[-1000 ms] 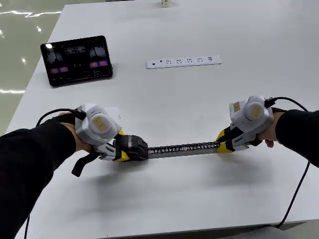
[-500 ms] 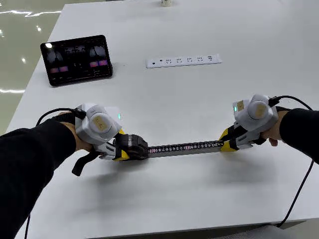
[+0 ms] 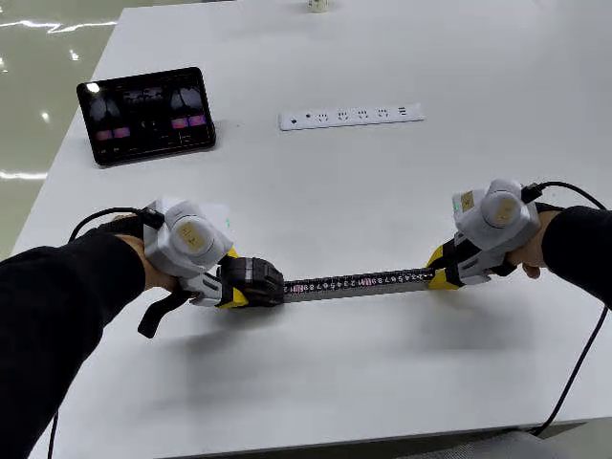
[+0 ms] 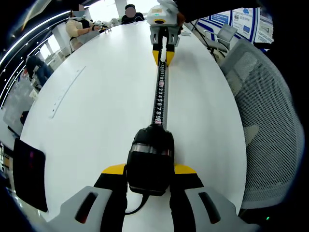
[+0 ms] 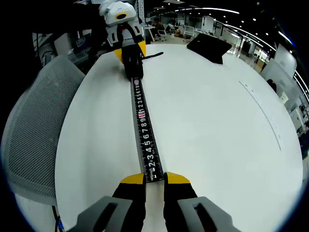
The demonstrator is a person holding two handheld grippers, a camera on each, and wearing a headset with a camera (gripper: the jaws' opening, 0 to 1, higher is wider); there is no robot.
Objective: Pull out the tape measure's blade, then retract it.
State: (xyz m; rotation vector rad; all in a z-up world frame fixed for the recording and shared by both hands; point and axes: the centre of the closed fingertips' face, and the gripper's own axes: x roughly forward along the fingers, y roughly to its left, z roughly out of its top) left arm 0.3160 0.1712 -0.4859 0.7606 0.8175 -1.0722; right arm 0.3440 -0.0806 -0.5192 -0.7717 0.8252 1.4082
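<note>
Worktop: white table [image 3: 382, 191], seen from its near edge
Tape measure case: black housing [image 3: 251, 282] lying flat close to the near edge, toward the left side of the worktop; also seen at [image 4: 150, 159] and [image 5: 131, 62]
Blade: black strip with white and red numerals [image 3: 359, 281], extended from the case and running rightward along the worktop roughly parallel to the near edge; also [image 4: 160, 94] and [image 5: 144, 130]
Left gripper: [image 3: 232, 287] yellow-tipped jaws clamped on the case from both sides [image 4: 150, 169]
Right gripper: [image 3: 438, 275] jaws closed on the free end of the blade, toward the right side of the worktop [image 5: 154, 180]
Tablet: [image 3: 146, 115] dark, screen lit, near the left edge toward the far side
Power strip: [image 3: 351, 116] white, flat, around mid-worktop toward the far side
Chair: grey mesh back [image 4: 260, 121] just off the near edge
</note>
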